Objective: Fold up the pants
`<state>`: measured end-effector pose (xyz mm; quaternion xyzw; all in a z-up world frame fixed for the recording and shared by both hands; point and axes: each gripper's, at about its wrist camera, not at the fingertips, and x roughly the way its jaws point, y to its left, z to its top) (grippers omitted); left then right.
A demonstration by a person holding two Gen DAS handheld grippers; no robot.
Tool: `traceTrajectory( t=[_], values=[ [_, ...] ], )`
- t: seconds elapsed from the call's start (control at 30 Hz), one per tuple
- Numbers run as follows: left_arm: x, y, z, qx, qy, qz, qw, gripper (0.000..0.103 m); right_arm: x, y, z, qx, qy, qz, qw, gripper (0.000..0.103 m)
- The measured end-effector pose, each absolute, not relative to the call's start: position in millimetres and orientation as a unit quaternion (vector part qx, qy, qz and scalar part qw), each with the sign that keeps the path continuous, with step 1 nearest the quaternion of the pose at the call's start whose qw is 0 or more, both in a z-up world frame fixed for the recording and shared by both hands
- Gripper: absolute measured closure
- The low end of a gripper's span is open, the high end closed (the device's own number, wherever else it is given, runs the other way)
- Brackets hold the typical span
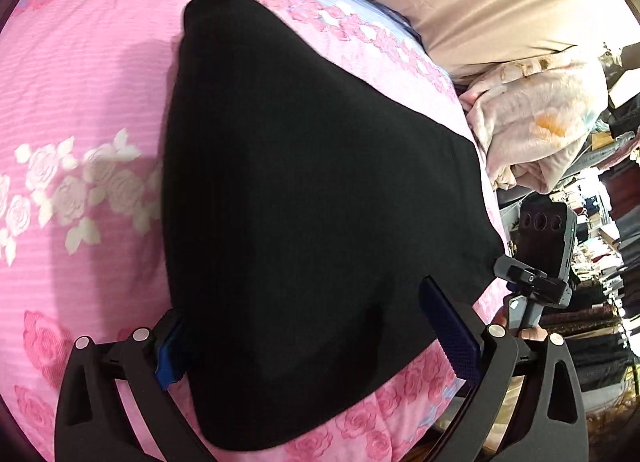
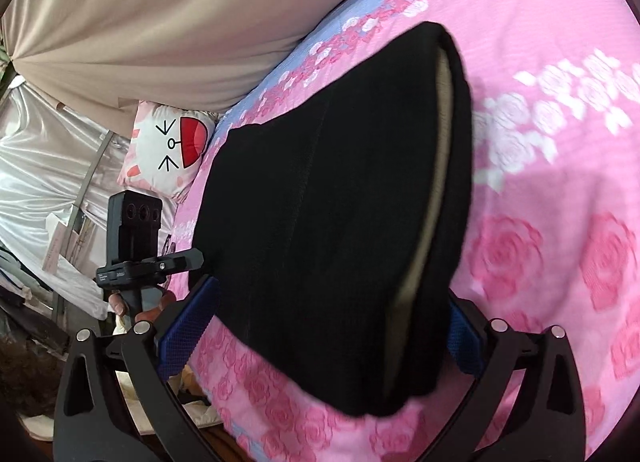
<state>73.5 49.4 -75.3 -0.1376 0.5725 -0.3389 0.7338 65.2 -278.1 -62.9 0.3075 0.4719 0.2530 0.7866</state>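
The black pants [image 1: 304, 198] are lying on the bed, on the pink rose-printed bedsheet [image 1: 80, 110], already folded into a thick, layered bundle. The bundle is used here as the landmark.

Left wrist view: the left tool [image 1: 312, 338] is being held spread at the near edge of the bundle, one blue pad [image 1: 170, 358] just beside its left side and the other pad [image 1: 448, 334] lying over its right near corner; the cloth is sitting between the pads and is not being pinched. To the right of the bundle, the camera mount of the right tool [image 1: 540, 250] is being seen, with a crumpled pale blanket [image 1: 536, 122] beyond it.

Right wrist view: the right tool [image 2: 328, 338] is likewise being held spread, its pads flanking the near end of the bundle without closing on it. A cat-face cushion [image 2: 168, 146] is lying to the left of the bundle, a beige curtain [image 2: 160, 22] above it.

Handling, as judged: the fabric is appearing soft, limp and light, thick where layered, unlikely to slip on the sheet and not fragile. A hold is best taken at the near folded edge, through all layers, one tool at each corner.

Appearance: matte black, smooth, a seam [image 2: 308, 166] running lengthwise; a pale inner lining [image 2: 432, 166] is showing along the right edge.
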Motion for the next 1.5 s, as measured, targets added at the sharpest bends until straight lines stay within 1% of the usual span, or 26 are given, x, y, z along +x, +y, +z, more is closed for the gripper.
traceTrajectory(
  t=[0.07, 0.1, 0.13, 0.17, 0.2, 0.27, 0.37, 0.5, 0.53, 0.57, 0.87, 1.07, 1.27, 1.5],
  values=[
    [70.3, 43.2, -73.9, -0.125, 0.562, -0.333, 0.747, 0.006, 67.2, -270.7, -61.6, 0.292, 0.466, 0.251, 0.796, 0.005],
    [66.2, 38.6, -73.1, -0.109, 0.555, -0.33, 0.756, 0.006, 66.6, -268.2, -61.9, 0.285, 0.464, 0.243, 0.803, 0.011],
    [62.1, 34.8, -72.6, -0.093, 0.548, -0.324, 0.765, 0.008, 65.5, -264.3, -60.9, 0.269, 0.465, 0.229, 0.812, 0.021],
    [57.9, 32.1, -71.7, -0.075, 0.54, -0.314, 0.777, 0.017, 65.7, -263.9, -61.6, 0.264, 0.468, 0.217, 0.815, 0.042],
    [52.4, 28.1, -70.1, -0.054, 0.531, -0.304, 0.789, 0.024, 65.1, -267.0, -63.7, 0.275, 0.466, 0.213, 0.814, 0.051],
    [51.8, 34.1, -70.0, -0.068, 0.529, -0.31, 0.787, 0.049, 63.5, -266.7, -64.4, 0.292, 0.461, 0.206, 0.812, 0.056],
    [51.0, 45.6, -61.8, -0.095, 0.531, -0.307, 0.785, 0.06, 58.5, -262.2, -55.0, 0.284, 0.453, 0.198, 0.822, 0.059],
    [37.0, 46.5, -41.0, -0.079, 0.51, -0.301, 0.802, 0.068, 49.9, -257.0, -31.6, 0.268, 0.435, 0.204, 0.835, 0.06],
    [30.1, 48.0, -32.7, -0.079, 0.504, -0.307, 0.803, 0.073, 46.3, -256.7, -25.5, 0.265, 0.43, 0.205, 0.838, 0.06],
    [24.6, 49.6, -26.4, -0.08, 0.499, -0.313, 0.804, 0.079, 41.5, -255.5, -17.7, 0.261, 0.426, 0.209, 0.841, 0.06],
    [-25.2, 55.5, 21.7, -0.078, 0.468, -0.338, 0.813, 0.081, -1.8, -250.5, 35.3, 0.232, 0.379, 0.222, 0.868, 0.062],
    [-42.1, 44.2, 71.6, -0.058, 0.407, -0.355, 0.84, 0.081, -18.5, -254.0, 78.6, 0.218, 0.328, 0.232, 0.889, 0.062],
    [-34.1, 38.7, 129.2, -0.026, 0.322, -0.357, 0.876, 0.081, -1.7, -255.5, 132.4, 0.189, 0.256, 0.241, 0.917, 0.062],
    [4.0, 29.3, 170.2, 0.001, 0.244, -0.341, 0.908, 0.081, 47.9, -256.4, 177.7, 0.161, 0.193, 0.245, 0.936, 0.062]
  ],
)
